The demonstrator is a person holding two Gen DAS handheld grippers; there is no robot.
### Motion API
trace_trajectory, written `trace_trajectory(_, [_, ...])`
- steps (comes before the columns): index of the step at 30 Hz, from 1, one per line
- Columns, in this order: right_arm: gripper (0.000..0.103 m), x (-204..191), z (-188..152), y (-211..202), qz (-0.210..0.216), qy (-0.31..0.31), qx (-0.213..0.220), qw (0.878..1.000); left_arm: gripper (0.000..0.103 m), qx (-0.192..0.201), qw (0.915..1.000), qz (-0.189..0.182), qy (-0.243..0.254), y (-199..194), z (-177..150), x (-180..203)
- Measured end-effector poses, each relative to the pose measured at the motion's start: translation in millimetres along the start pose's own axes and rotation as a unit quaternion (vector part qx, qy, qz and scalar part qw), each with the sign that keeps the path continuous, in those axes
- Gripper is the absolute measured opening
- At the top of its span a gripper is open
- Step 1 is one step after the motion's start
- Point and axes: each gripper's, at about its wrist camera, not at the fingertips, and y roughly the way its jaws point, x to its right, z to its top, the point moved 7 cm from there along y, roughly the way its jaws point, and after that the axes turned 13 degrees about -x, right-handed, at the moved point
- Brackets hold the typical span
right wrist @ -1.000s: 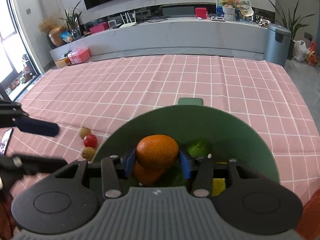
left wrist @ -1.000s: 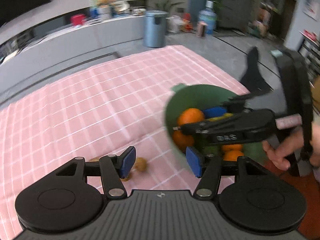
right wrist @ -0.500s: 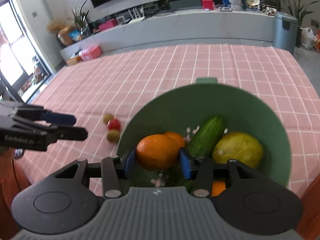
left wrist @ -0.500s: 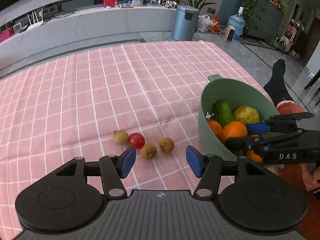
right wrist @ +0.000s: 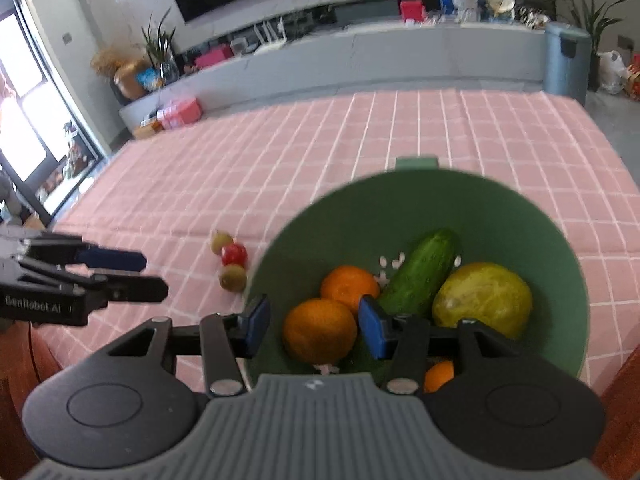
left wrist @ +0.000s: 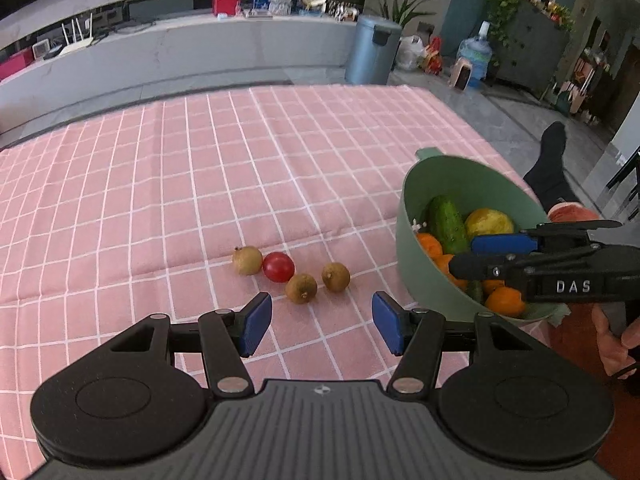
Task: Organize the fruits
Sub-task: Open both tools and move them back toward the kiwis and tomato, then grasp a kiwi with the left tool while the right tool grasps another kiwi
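A green bowl [left wrist: 452, 184] [right wrist: 520, 216] stands at the table's right front edge. It holds oranges [right wrist: 320, 334], a cucumber [right wrist: 420, 276] and a yellow-green fruit [right wrist: 482, 300]. My right gripper [right wrist: 312, 330] is open above the bowl's near side, an orange lying loose between its fingers. It shows in the left wrist view [left wrist: 480, 256] too. My left gripper [left wrist: 318, 328] is open and empty, just short of three small brown fruits [left wrist: 302, 288] and a red tomato [left wrist: 279, 267] on the pink cloth.
The pink checked cloth [left wrist: 200, 168] covers the table. A grey trash bin [left wrist: 372, 54] and a long grey counter [left wrist: 180, 52] stand beyond the far edge. A person's leg in a black sock [left wrist: 550, 164] is to the right of the bowl.
My right gripper has opened and let go of the orange, which now lies in the bowl. My left gripper has swung left to face the small fruits on the cloth.
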Motion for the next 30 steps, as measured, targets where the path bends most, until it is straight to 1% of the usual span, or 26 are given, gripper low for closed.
trace_trajectory(3, [0.047, -15.0, 2.6, -14.6, -0.017, -0.003, 0.036, 0.999, 0.068, 0.019, 0.9998, -0.008, 0.000, -8.9, -3.3, -3.0])
trace_trajectory(9, [0.047, -57.5, 0.6, -30.4, -0.056, -0.036, 0.094, 0.993, 0.068, 0.042, 0.9991, 0.005, -0.002, -20.5, -10.6, -10.7])
trace_trajectory(12, [0.045, -76.6, -2.5, -28.6, -0.082, -0.065, 0.105, 0.989, 0.061, 0.048, 0.9988, 0.006, -0.008, -22.9, -15.7, -14.9])
trace_trajectory(15, [0.042, -89.4, -2.5, -21.0, -0.091, -0.101, 0.093, 0.986, 0.052, 0.046, 0.9988, 0.000, -0.015, -22.0, -20.0, -18.0])
trace_trajectory(16, [0.039, -92.1, -0.2, -17.9, -0.092, -0.112, 0.086, 0.986, 0.048, 0.045, 0.9989, -0.001, -0.016, -21.2, -20.9, -18.8])
trace_trajectory(19, [0.037, -93.8, 6.1, -6.7, -0.094, -0.145, 0.057, 0.983, 0.044, 0.045, 0.9988, -0.008, -0.016, -19.2, -20.0, -19.6])
trace_trajectory(22, [0.033, -92.1, 12.3, 3.3, -0.098, -0.182, 0.028, 0.978, 0.043, 0.048, 0.9986, -0.019, -0.008, -15.2, -18.8, -16.9])
trace_trajectory(25, [0.033, -95.0, 19.0, 12.4, -0.107, -0.236, 0.004, 0.966, 0.043, 0.050, 0.9986, -0.019, 0.006, -7.1, -16.0, -14.1])
trace_trajectory(28, [0.033, -98.2, 25.3, 22.4, -0.124, -0.298, -0.021, 0.946, 0.043, 0.051, 0.9983, -0.026, 0.016, 2.3, -13.5, -10.9])
trace_trajectory(30, [0.033, -98.8, 29.9, 31.0, -0.119, -0.329, -0.041, 0.936, 0.043, 0.052, 0.9979, -0.030, 0.025, 7.7, -12.0, -9.4])
